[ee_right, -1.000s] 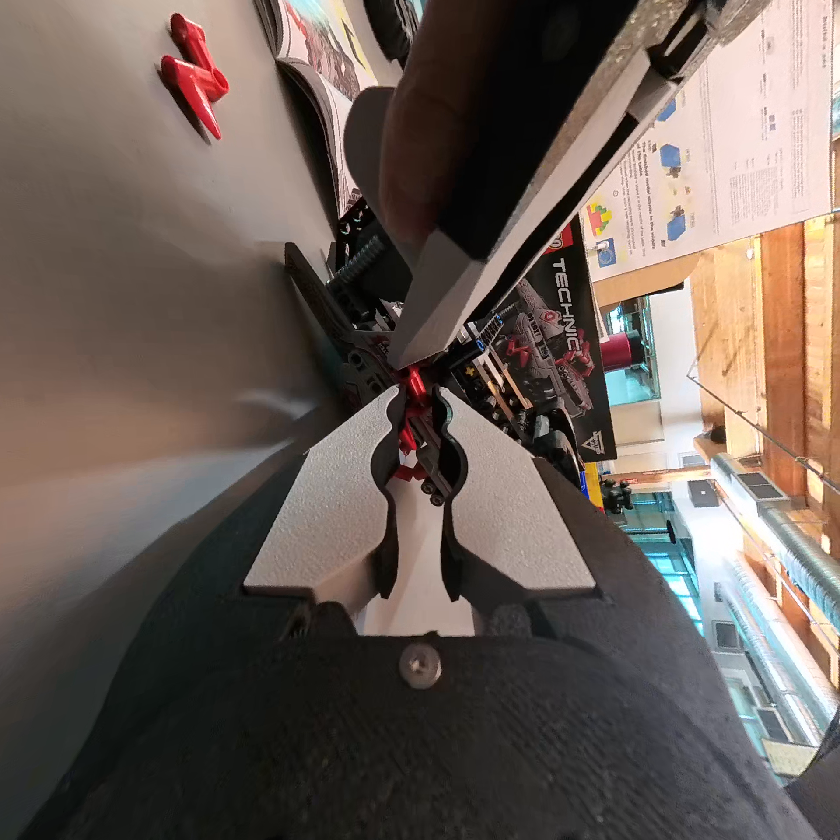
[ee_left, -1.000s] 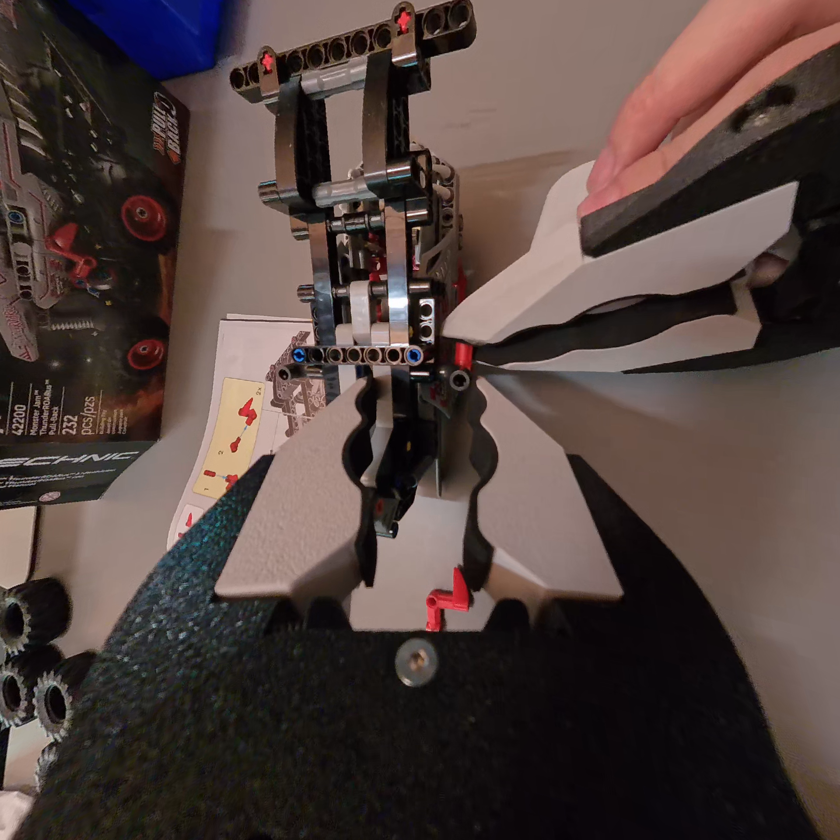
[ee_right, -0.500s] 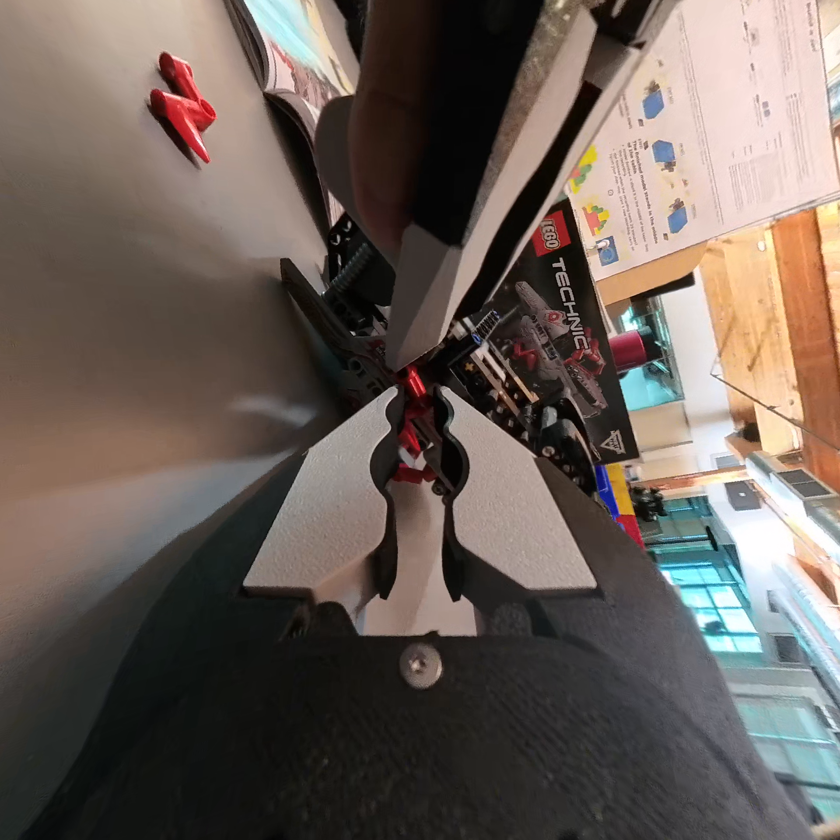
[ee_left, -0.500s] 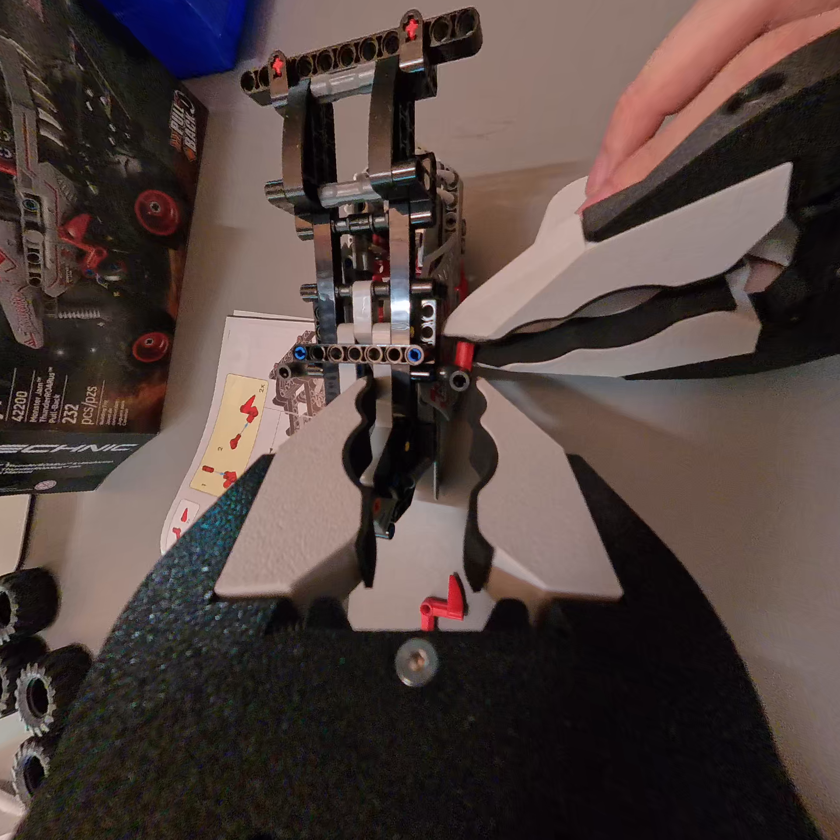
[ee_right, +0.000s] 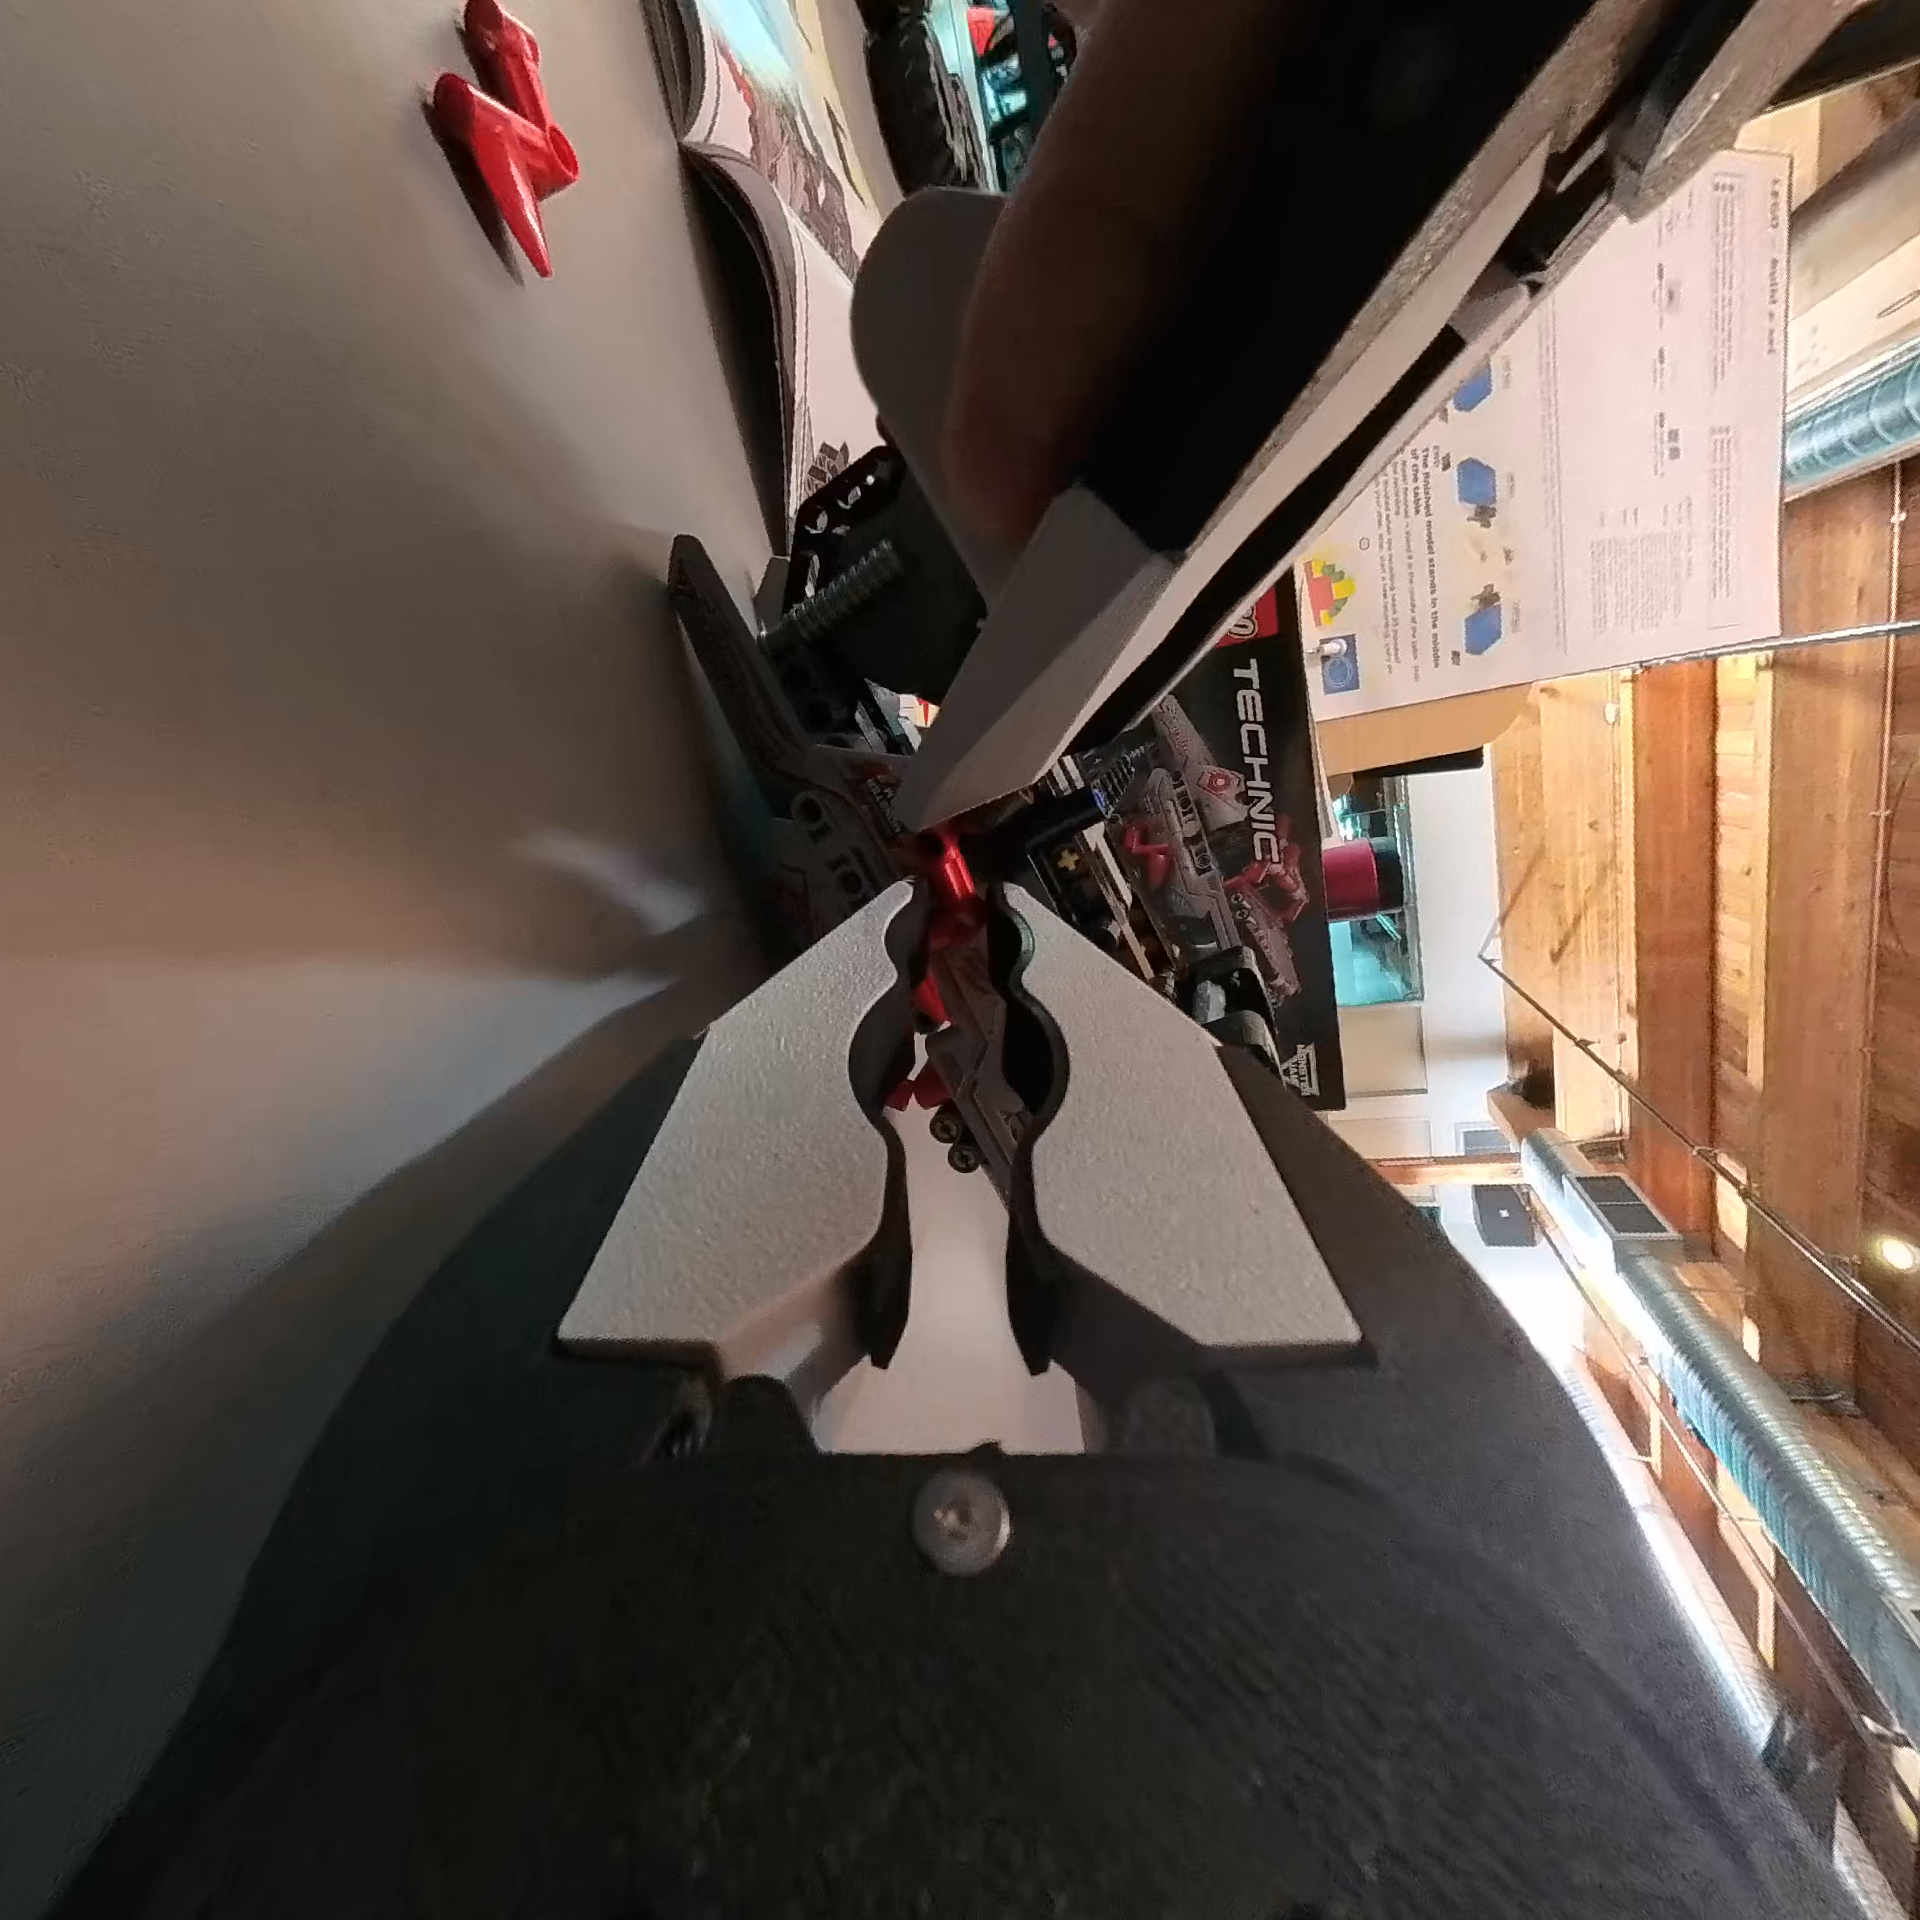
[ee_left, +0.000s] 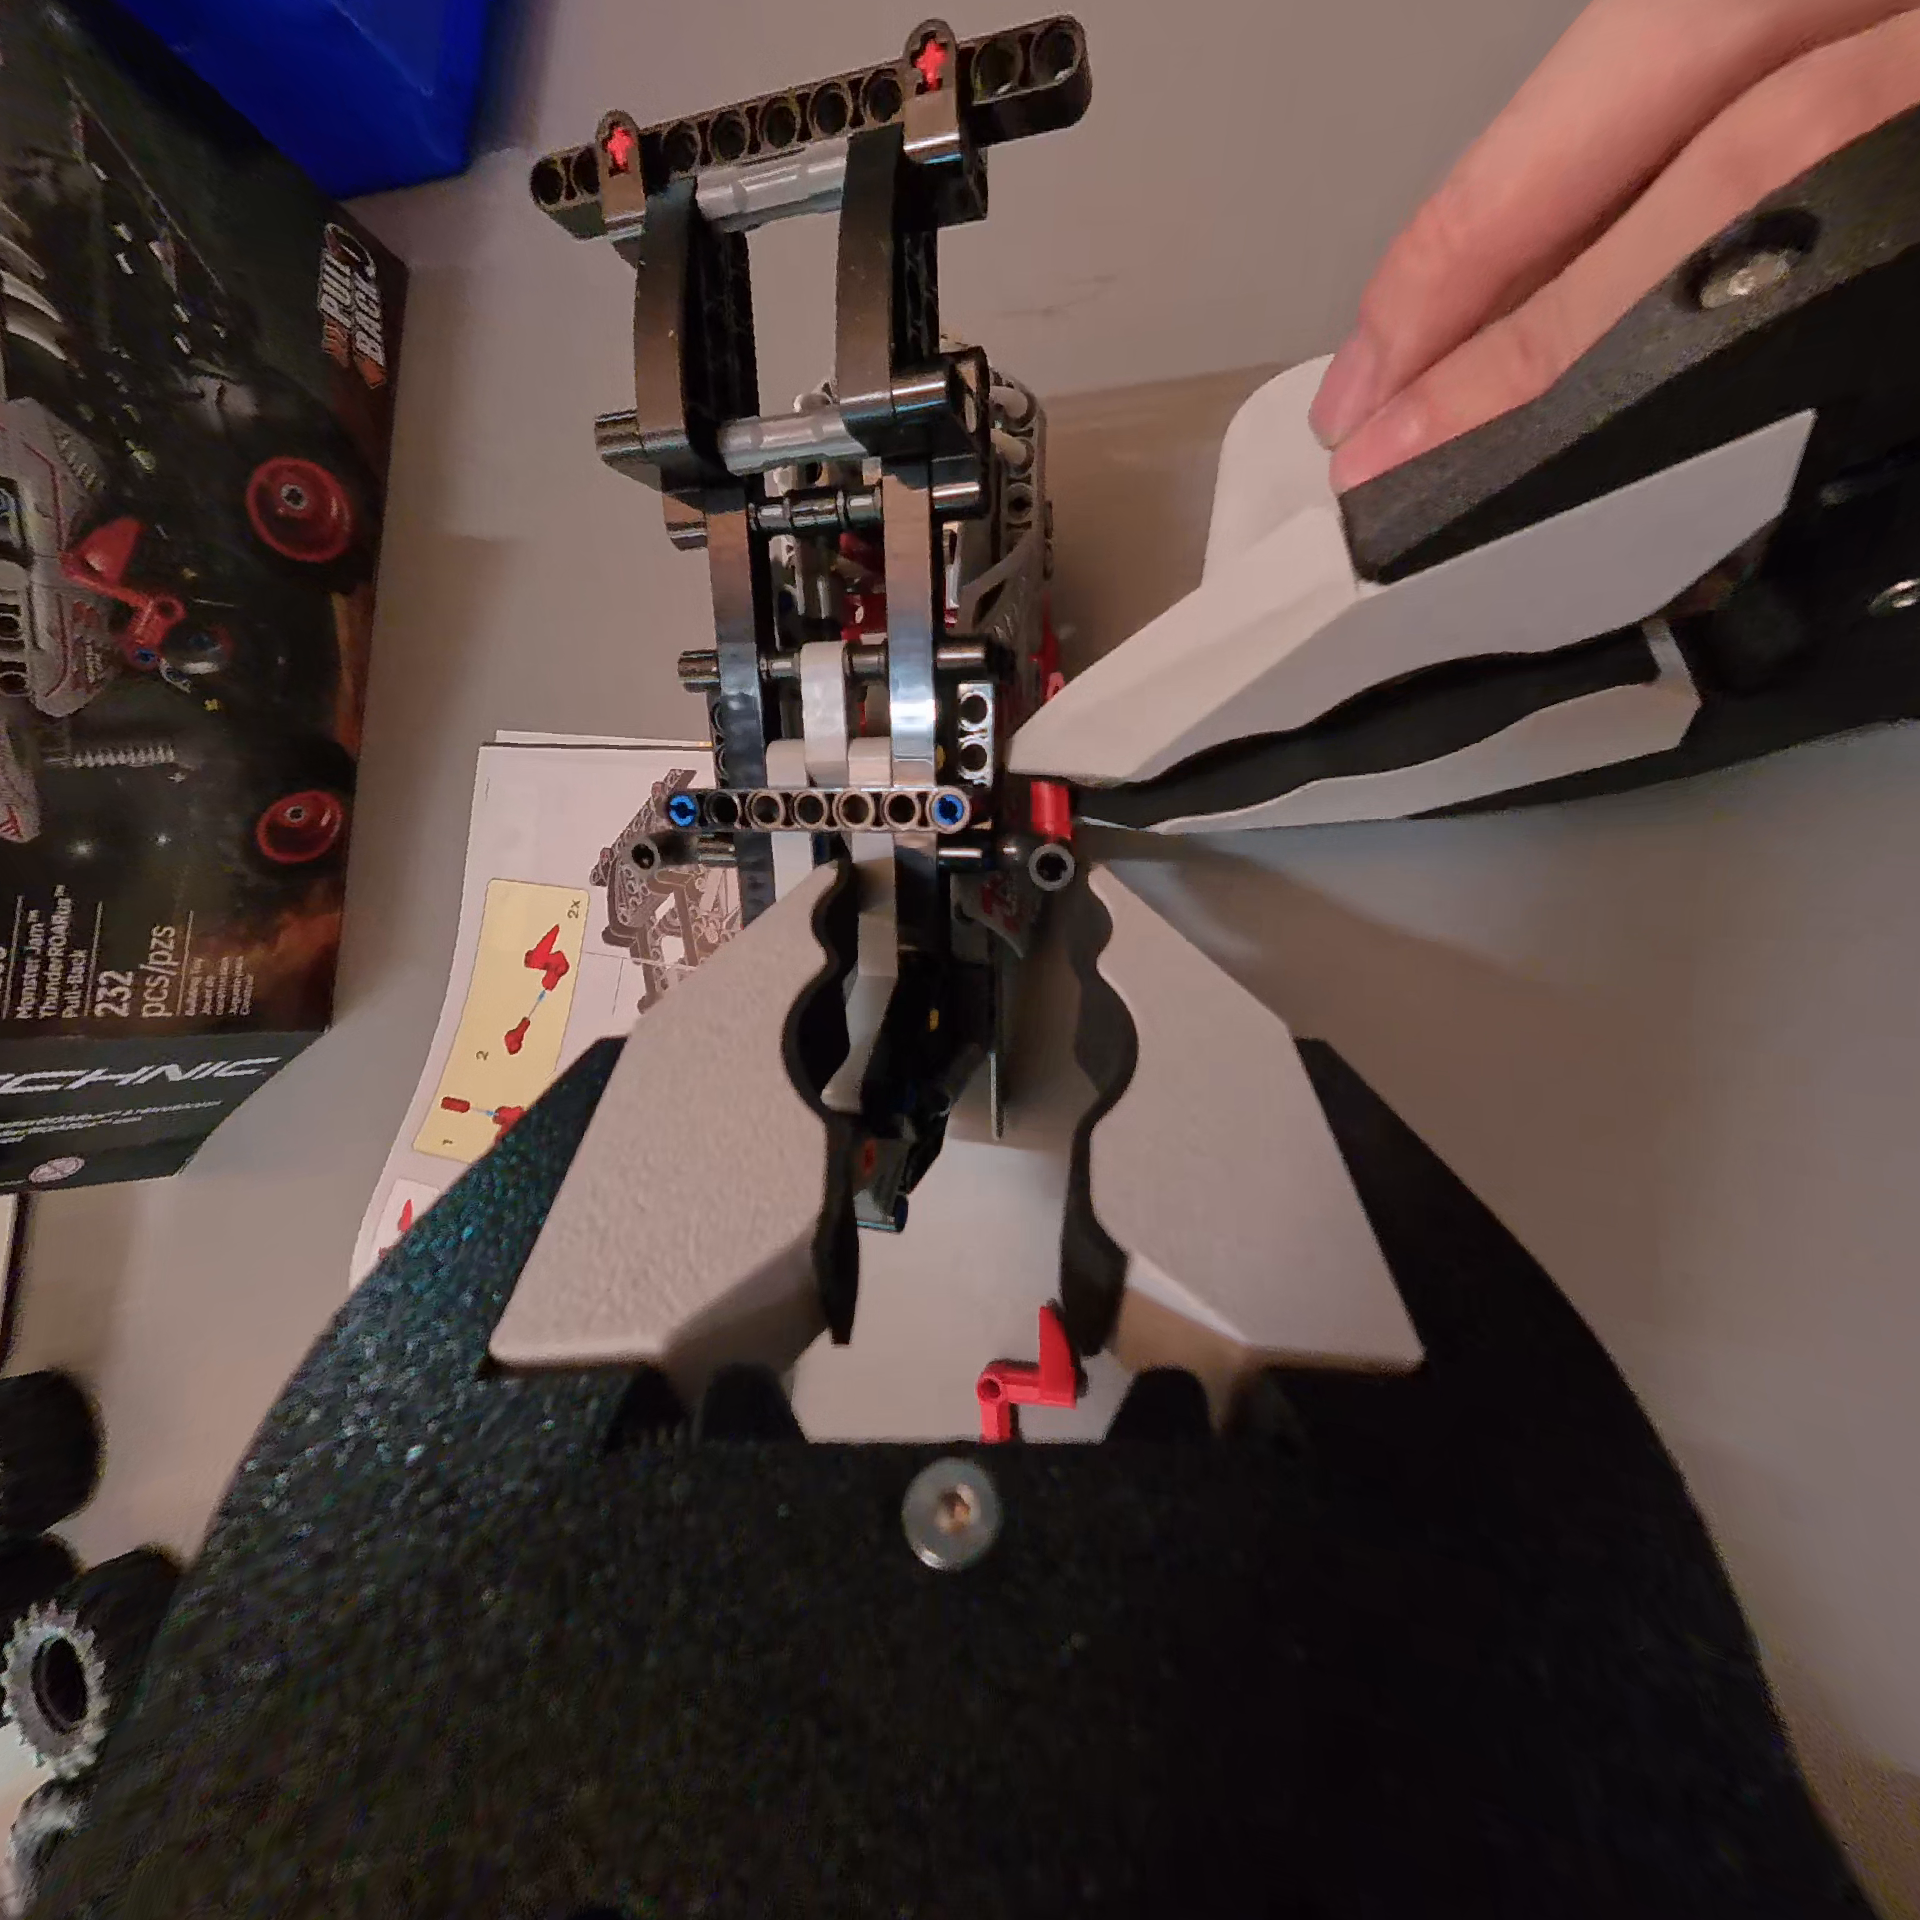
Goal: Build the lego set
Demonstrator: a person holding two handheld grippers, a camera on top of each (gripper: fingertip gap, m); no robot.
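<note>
The black and grey Lego model (ee_left: 831, 436) stands on end on the grey table (ee_left: 1455, 1039). My left gripper (ee_left: 961, 883) is shut on its lower end. My right gripper (ee_left: 1049, 795) comes in from the right, shut on a small red pin (ee_left: 1049, 812) held against the model's side. In the right wrist view, my right gripper (ee_right: 958, 891) pinches the red pin (ee_right: 948, 868) at the model (ee_right: 810, 821). One of the left gripper's fingers (ee_right: 1039, 675) crosses just above. A loose red piece (ee_left: 1029, 1382) lies on the table under the left gripper.
The set's box (ee_left: 177, 623), an open instruction booklet (ee_left: 540, 935) and a blue bin (ee_left: 343, 73) are on the left. Black tyres (ee_left: 52, 1683) lie at the lower left. Two red parts (ee_right: 509, 156) lie apart on the table. A hand (ee_left: 1558, 239) rests on the right gripper. The grippers are tip to tip, or close to it. The left tips stand about 12 centimeters off the loose red piece (ee_left: 1029, 1382).
Both grippers keep their holds and the red pin stays against the model's side. The left view has drifted slightly and the right view has tilted a little.
</note>
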